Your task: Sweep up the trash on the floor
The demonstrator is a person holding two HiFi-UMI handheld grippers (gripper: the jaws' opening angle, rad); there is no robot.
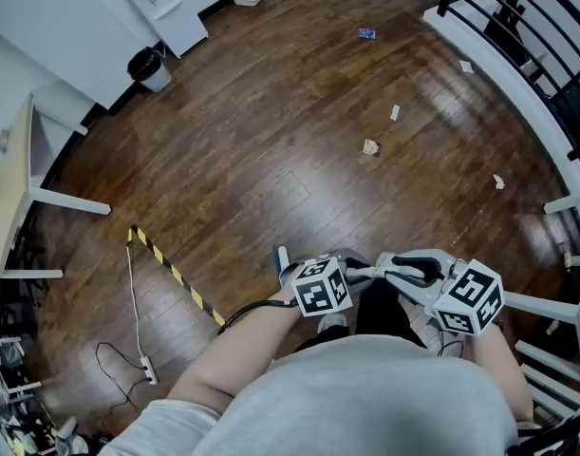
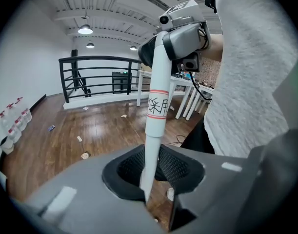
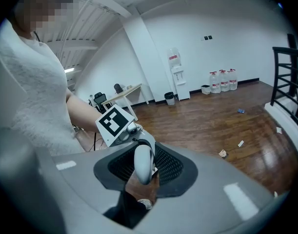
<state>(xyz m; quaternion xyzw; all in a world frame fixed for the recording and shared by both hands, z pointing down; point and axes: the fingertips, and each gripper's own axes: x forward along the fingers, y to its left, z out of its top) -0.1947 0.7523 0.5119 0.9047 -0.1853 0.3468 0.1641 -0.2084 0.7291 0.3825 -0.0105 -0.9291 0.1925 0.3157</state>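
A white broom handle (image 2: 156,106) with a red ring and a printed label stands upright between my grippers. My left gripper (image 2: 148,182) is shut on its lower part. My right gripper (image 3: 143,165) is shut on the handle's rounded top end (image 3: 142,161). In the head view both grippers, left (image 1: 351,275) and right (image 1: 384,268), meet close in front of the person's body. Trash lies ahead on the wooden floor: a crumpled scrap (image 1: 370,146), a white slip (image 1: 395,112), a blue wrapper (image 1: 366,33), and white bits (image 1: 499,181) (image 1: 466,66) near the railing. The broom head is hidden.
A black railing (image 1: 517,27) on a white kerb runs along the right. White table legs (image 1: 555,307) stand at the right, a desk (image 1: 14,179) at the left. A black bin (image 1: 149,67), a yellow-black tape strip (image 1: 171,272) and a cable with power strip (image 1: 147,373) are to the left.
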